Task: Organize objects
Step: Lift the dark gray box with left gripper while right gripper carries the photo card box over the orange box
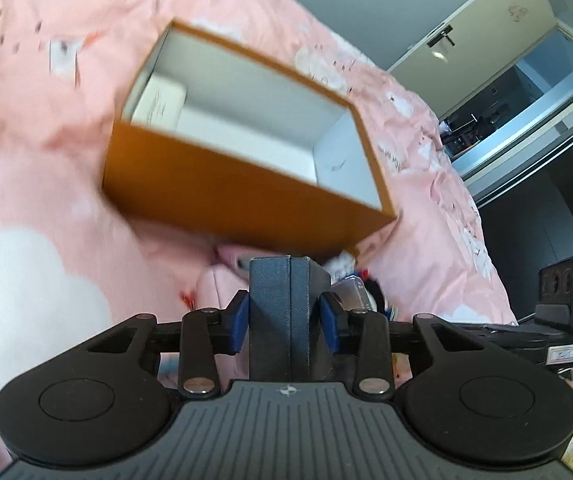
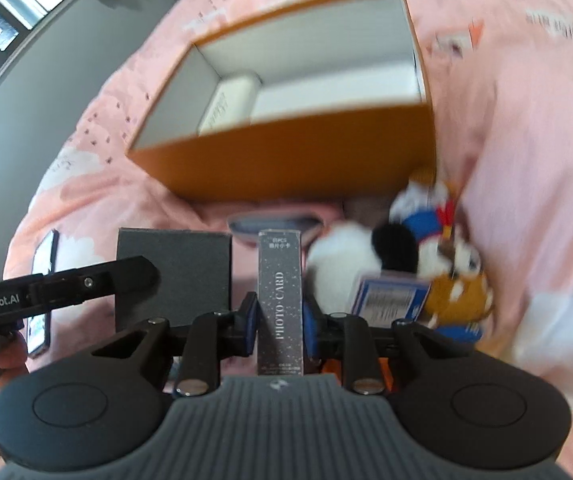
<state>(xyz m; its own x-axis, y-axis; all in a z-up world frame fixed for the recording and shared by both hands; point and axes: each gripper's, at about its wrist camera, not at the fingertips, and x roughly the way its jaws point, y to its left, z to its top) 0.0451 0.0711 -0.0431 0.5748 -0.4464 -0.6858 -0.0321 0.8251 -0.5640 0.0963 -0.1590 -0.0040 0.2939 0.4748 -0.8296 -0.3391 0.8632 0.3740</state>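
Open orange box (image 2: 286,152) w/ white card inside on pink bedding; dark box (image 1: 286,312) & PHOTO-CARD pack (image 2: 279,300) upright, probably clamped.

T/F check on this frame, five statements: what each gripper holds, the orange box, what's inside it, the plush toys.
1. The left gripper grips a dark blue box. True.
2. The right gripper is empty. False: it grips a PHOTO-CARD box.
3. The orange box is open. True.
4. The orange box holds nothing. False: a white item lies inside.
5. The plush toys sit inside the orange box. False: they lie outside, on the pink bedding.
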